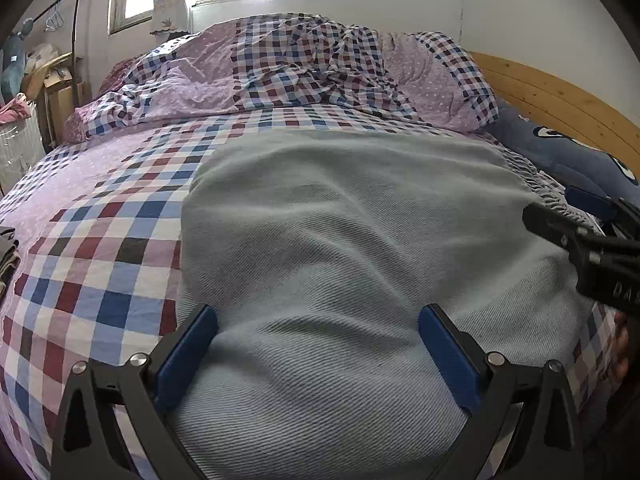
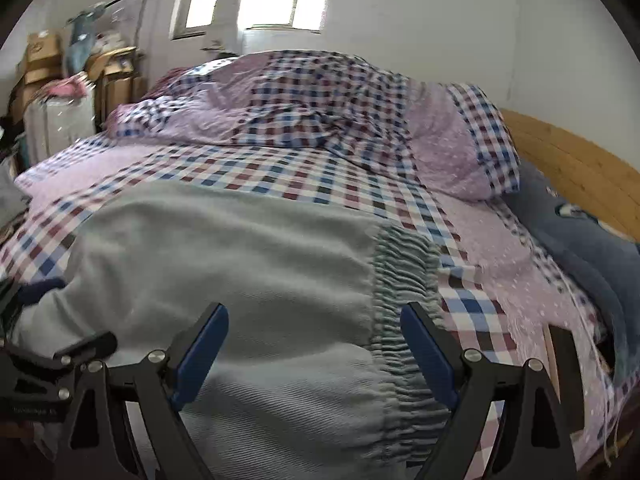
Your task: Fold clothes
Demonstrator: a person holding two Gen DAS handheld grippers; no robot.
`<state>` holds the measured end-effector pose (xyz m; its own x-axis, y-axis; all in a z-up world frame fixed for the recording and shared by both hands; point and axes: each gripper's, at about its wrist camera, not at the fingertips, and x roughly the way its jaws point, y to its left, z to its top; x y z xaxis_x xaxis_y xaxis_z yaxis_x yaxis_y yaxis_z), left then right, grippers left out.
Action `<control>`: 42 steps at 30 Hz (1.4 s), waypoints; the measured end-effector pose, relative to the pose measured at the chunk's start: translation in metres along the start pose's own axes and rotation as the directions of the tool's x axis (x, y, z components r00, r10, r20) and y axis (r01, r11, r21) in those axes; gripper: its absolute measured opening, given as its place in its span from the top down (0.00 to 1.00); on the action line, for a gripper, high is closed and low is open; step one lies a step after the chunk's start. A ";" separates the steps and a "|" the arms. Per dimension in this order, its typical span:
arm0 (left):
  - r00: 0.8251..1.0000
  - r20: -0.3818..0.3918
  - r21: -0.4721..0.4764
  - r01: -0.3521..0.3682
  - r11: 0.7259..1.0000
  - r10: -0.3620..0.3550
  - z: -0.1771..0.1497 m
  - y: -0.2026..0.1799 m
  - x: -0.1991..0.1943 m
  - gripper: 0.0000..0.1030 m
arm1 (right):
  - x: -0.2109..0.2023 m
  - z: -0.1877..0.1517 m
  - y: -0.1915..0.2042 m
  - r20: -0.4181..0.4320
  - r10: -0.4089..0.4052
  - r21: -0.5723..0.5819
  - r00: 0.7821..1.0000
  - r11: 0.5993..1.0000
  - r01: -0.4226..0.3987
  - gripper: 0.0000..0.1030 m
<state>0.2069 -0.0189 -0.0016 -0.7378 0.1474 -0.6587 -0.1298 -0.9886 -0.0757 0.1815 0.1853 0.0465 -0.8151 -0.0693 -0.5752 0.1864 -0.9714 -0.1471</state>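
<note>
From the left wrist camera, the left gripper [image 1: 318, 354] has its two blue-padded fingers [image 1: 186, 354] spread wide, holding nothing. Between and beyond the fingers lies the pale blue-grey garment [image 1: 352, 232], spread flat on the checked bedsheet [image 1: 104, 240]. The cloth fills the gap between the fingers and runs under both tips. Its gathered waistband [image 1: 532, 176] lies off beyond the right finger, and the right gripper [image 1: 576, 220] reaches in there from the right edge over that end of the garment; from this view I cannot tell how its fingers stand. Far ahead of the fingertips a rumpled checked and lilac duvet [image 1: 304, 68] is heaped, with a wooden headboard [image 1: 560, 100] to its right.

From the right wrist camera, the right gripper [image 2: 314, 352] also has its fingers wide apart and empty. The garment [image 2: 240, 264] lies between them and stretches off past the left finger, while the gathered waistband [image 2: 404, 280] runs straight ahead just inside the right finger. The left gripper [image 2: 52, 320] shows at the left edge, low over the garment. Bare bedsheet [image 2: 476, 308] lies beyond the right finger, with a dark blue pillow [image 2: 580, 240] further right.
</note>
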 end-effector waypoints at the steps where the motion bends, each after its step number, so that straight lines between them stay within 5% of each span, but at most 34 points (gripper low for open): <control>1: 1.000 0.000 -0.001 -0.002 1.000 0.002 0.000 0.000 0.000 0.01 | 0.002 0.001 -0.002 -0.014 -0.005 0.013 1.000 1.000 0.005 0.12; 22: 1.000 -0.002 -0.001 -0.025 1.000 0.025 -0.002 -0.004 0.002 0.00 | 0.029 -0.009 0.008 -0.108 0.015 -0.036 0.994 0.999 -0.019 0.10; 31: 0.996 -0.085 -0.007 0.023 1.000 -0.024 0.012 0.011 -0.008 0.00 | 0.031 -0.009 0.009 -0.102 0.008 -0.054 0.995 0.998 -0.013 0.08; 37: 1.000 -0.025 -0.207 0.013 0.978 -0.019 0.017 0.061 -0.046 0.01 | 0.028 -0.003 0.007 -0.118 0.032 -0.029 0.993 0.999 -0.035 0.08; 42: 0.995 -0.045 -0.455 0.062 0.888 -0.092 -0.004 0.105 -0.052 0.00 | 0.007 0.007 0.002 -0.045 0.120 0.029 0.992 0.993 -0.119 0.08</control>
<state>0.2346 -0.1306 0.0220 -0.6923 0.2365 -0.6818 0.1403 -0.8827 -0.4486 0.1721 0.1812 0.0481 -0.7615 -0.1751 -0.6241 0.2660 -0.9624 -0.0545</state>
